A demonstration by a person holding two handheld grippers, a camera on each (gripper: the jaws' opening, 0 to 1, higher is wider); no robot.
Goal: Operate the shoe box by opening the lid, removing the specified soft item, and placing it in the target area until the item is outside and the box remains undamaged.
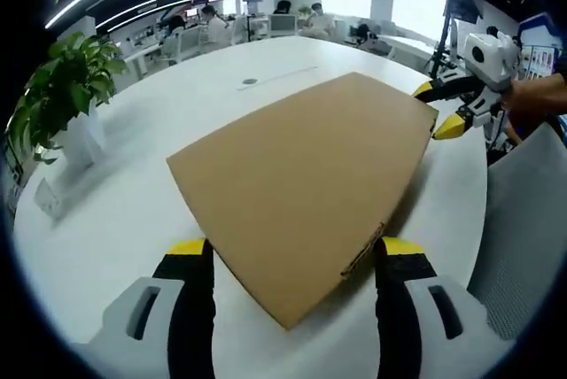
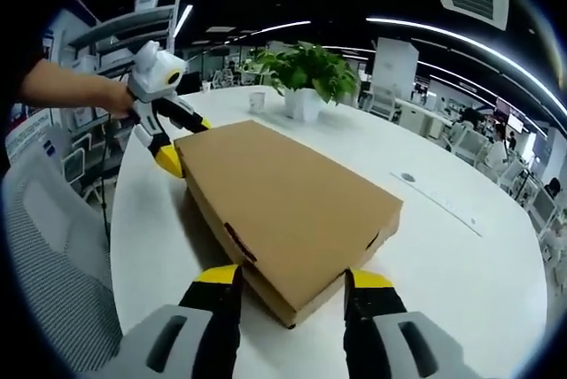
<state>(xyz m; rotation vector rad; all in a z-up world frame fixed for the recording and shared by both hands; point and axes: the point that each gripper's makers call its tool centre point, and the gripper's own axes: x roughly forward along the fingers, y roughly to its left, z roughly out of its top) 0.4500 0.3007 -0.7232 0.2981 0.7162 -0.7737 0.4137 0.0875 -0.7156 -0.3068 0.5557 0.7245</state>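
The cardboard shoe box [image 1: 306, 197] lies lid-closed at frame centre on the white table [image 1: 115, 220]. Left gripper [image 1: 292, 259] and right gripper [image 2: 288, 286] straddle opposite corners, jaws apart. Light, stiff but dentable; probably best lifted at the lid's edge.

Plain tan box [image 1: 306, 193]; white table [image 1: 133, 220]; grippers [image 1: 292, 259] blk/grey w/ yellow tips; green plant [image 2: 306, 69].

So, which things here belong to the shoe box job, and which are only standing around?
Belonging to the job:
- closed cardboard box
- left gripper, jaws open at one corner of the box
- right gripper, jaws open at the opposite corner

Standing around:
- potted plant
- white table
- grey chair
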